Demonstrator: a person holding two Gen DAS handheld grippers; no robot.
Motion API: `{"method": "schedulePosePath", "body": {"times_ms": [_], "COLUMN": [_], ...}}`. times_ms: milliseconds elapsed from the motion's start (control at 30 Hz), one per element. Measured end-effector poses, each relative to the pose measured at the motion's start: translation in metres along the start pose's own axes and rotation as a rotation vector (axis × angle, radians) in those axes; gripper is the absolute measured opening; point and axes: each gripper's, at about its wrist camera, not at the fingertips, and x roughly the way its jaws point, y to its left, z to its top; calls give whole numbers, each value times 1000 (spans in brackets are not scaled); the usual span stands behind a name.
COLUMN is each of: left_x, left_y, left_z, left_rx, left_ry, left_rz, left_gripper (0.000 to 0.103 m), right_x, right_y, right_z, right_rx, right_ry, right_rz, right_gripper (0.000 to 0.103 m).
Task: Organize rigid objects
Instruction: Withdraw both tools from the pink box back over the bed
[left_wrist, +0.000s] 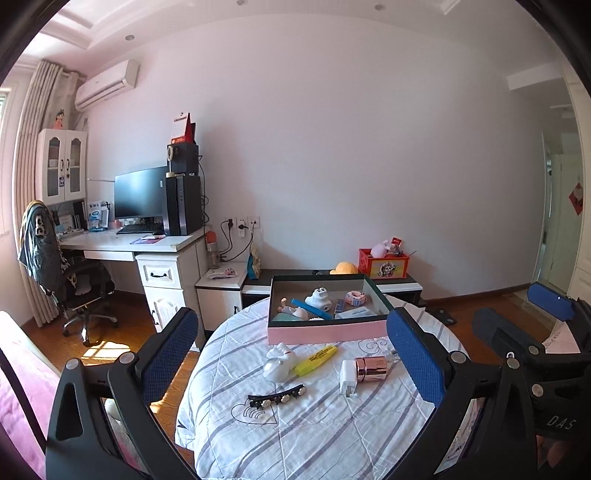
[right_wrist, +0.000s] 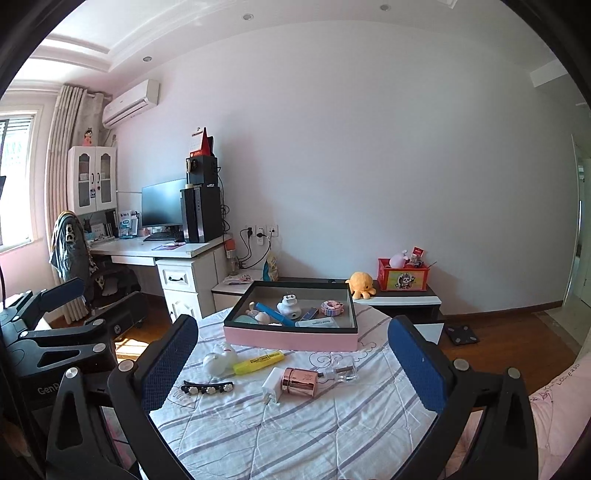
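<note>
A pink box (left_wrist: 325, 334) (right_wrist: 291, 341) with a dark rim stands at the far side of the round quilted table (left_wrist: 295, 435) and holds several small items. In front of it lie a white figurine (left_wrist: 279, 363) (right_wrist: 218, 360), a yellow highlighter (left_wrist: 317, 359) (right_wrist: 258, 362), a white charger (left_wrist: 347, 378) (right_wrist: 271, 384), a rose-gold cylinder (left_wrist: 371, 369) (right_wrist: 299, 382), a clear glass bottle (right_wrist: 343, 369) and a black flowered hair clip (left_wrist: 277, 397) (right_wrist: 207, 387). My left gripper (left_wrist: 291, 317) (right_wrist: 88, 306) and right gripper (right_wrist: 293, 326) (left_wrist: 524, 314) hover side by side above the near edge, both open and empty.
Behind the table a low cabinet (right_wrist: 402, 299) carries an orange plush (right_wrist: 360, 284) and a red box (right_wrist: 402, 278). A white desk (left_wrist: 129, 242) with a monitor and an office chair (left_wrist: 74, 280) stand at the left. Pink bedding (right_wrist: 561, 406) borders the table.
</note>
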Motion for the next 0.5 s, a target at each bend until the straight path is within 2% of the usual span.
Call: {"method": "schedulePosePath", "body": {"times_ms": [200,500], "left_x": [-26,-42], "left_y": [0,-2], "left_z": [2,5], "left_rx": [12,22], "left_ry": [-45,-75], "left_rz": [22,41], "left_gripper": [103,103], "right_x": [-23,-37], "right_y": [6,11], "right_z": [5,6], "right_rx": [-10,-17], "right_ry": [-41,-66], "right_rz": [-15,-19], "right_gripper": [103,103]}}
